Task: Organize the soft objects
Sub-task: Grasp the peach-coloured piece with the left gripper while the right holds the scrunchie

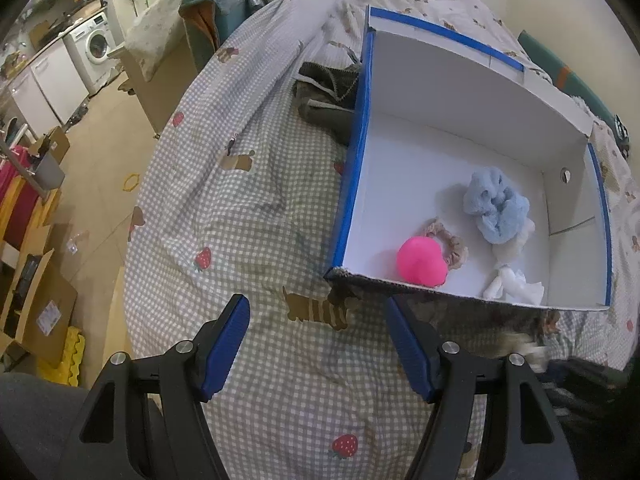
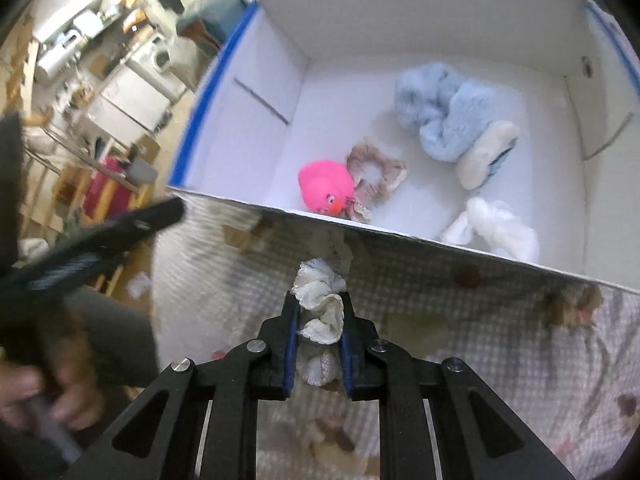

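A cream scrunchie (image 2: 322, 312) is sitting pinched between the right gripper (image 2: 319, 306) fingers, which are closing tight on its ruffles, just short of the near wall of the white box (image 2: 420, 240). That box, edged in blue tape, is resting on the checked bed cover (image 1: 248, 208). Inside it are lying a pink toy (image 2: 326, 190) with a small face, touching a beige scrunchie (image 2: 376, 178); a fluffy blue piece (image 2: 440, 112) is lying further in, with a pale plush item (image 2: 486, 154) against it and a white knotted cloth (image 2: 494, 230) near the front wall. The front wall is standing between the held scrunchie and the box floor.

The left gripper (image 1: 316, 344) is hovering over the bed with its fingers spread wide and holding nothing. Only the left wrist view is showing dark clothing (image 1: 324, 100) lying beside the box's far left wall, and a washing machine (image 1: 94, 46) across the floor. Only the right wrist view is showing the toy's face and the held scrunchie.
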`<action>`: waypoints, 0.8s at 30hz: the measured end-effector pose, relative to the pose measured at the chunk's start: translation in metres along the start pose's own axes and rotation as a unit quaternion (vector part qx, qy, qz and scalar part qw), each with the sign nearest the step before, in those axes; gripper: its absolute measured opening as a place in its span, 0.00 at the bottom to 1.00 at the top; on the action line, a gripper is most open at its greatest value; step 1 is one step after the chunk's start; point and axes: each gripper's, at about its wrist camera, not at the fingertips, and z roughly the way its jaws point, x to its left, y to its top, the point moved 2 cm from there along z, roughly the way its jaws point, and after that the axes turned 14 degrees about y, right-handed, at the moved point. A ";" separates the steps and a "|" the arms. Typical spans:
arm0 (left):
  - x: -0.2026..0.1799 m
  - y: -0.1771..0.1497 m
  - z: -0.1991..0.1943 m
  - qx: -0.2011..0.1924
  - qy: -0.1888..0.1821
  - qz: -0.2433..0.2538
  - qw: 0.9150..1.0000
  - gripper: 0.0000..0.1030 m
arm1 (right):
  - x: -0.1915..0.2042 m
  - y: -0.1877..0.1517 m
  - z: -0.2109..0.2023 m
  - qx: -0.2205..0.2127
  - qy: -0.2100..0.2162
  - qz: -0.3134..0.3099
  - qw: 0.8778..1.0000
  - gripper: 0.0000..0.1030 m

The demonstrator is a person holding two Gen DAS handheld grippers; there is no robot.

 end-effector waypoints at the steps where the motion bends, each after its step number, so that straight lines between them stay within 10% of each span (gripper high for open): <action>1: -0.002 -0.001 0.001 0.003 -0.001 0.003 1.000 0.65 | -0.002 0.004 -0.008 -0.009 0.008 0.007 1.000 0.19; 24: -0.117 -0.061 0.055 0.111 -0.074 0.144 0.981 0.58 | -0.059 -0.016 -0.051 -0.080 -0.034 0.075 0.993 0.19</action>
